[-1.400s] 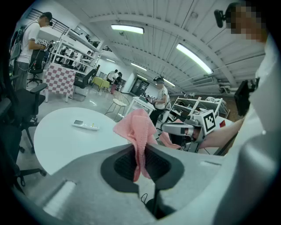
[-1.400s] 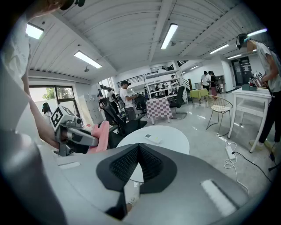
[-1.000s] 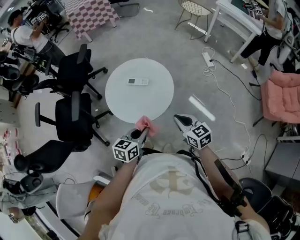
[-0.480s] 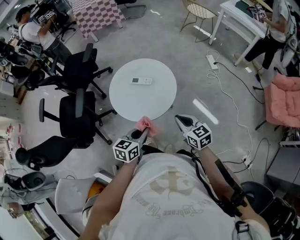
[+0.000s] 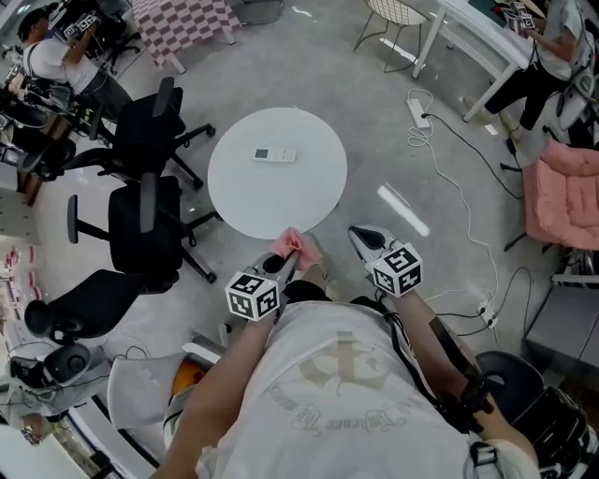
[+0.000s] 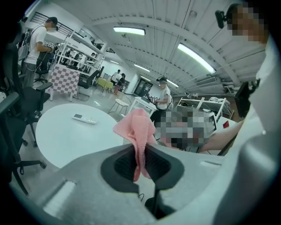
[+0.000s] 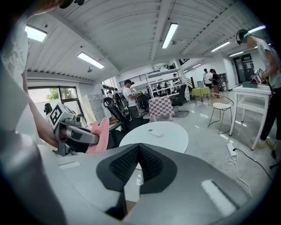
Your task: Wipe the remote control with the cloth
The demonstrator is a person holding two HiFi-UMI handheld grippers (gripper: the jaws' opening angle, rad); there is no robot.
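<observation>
A white remote control lies on the round white table, towards its far side; it also shows in the left gripper view and the right gripper view. My left gripper is shut on a pink cloth, whose bunch sticks up between the jaws. It hovers at the table's near edge, well short of the remote. My right gripper is shut with nothing in it, off the table's near right side. From the right gripper view the cloth appears at the left.
Black office chairs crowd the table's left side. A power strip and cables trail over the grey floor at the right, by a pink seat. A white desk and a wire chair stand at the back. People work at benches far left.
The view has swung a little, so the table sits slightly further left and higher in the frame. Both grippers keep their places and the cloth stays clamped.
</observation>
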